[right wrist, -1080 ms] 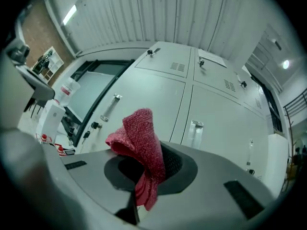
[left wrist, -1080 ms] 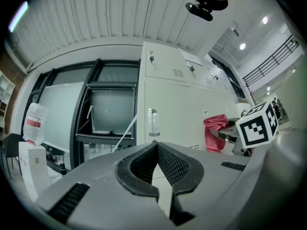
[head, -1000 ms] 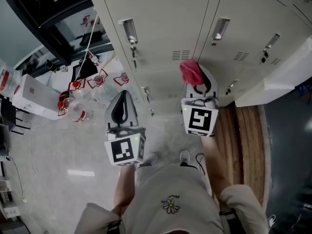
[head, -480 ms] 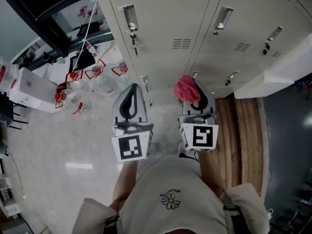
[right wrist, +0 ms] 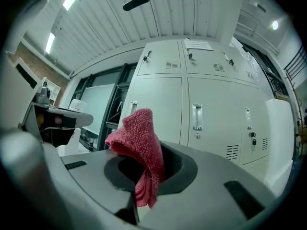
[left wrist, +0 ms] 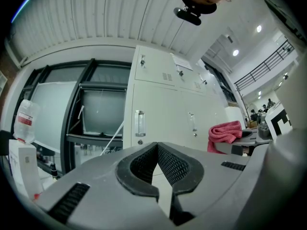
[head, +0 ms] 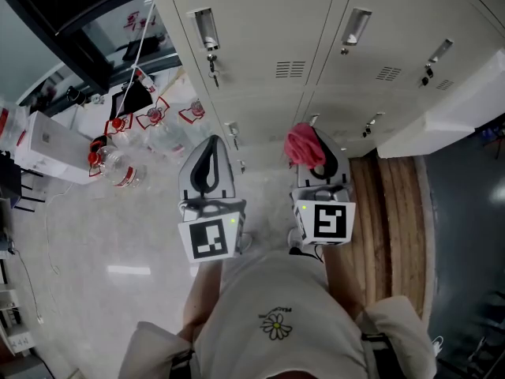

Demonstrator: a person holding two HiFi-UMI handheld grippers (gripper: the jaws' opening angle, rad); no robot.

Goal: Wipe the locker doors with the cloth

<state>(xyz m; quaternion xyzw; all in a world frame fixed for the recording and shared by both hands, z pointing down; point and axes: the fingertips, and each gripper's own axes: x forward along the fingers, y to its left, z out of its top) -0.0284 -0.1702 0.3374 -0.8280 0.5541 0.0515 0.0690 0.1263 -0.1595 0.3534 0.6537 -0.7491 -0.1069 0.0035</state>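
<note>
Pale locker doors (head: 268, 22) fill the far side, above a glossy floor (head: 95, 235). The red cloth (head: 302, 143) is pinched by one fold in the right hand-held gripper (head: 314, 150), clenched on it, with most of the fabric bunched loose above the jaws. It is judged that the cloth could be dragged out or snagged on a door handle (head: 207, 30) or hanging key once pressed hard. Both grippers are pointed at the lockers, short of the doors. The left hand-held gripper (head: 208, 150) is clenched on nothing.
</note>
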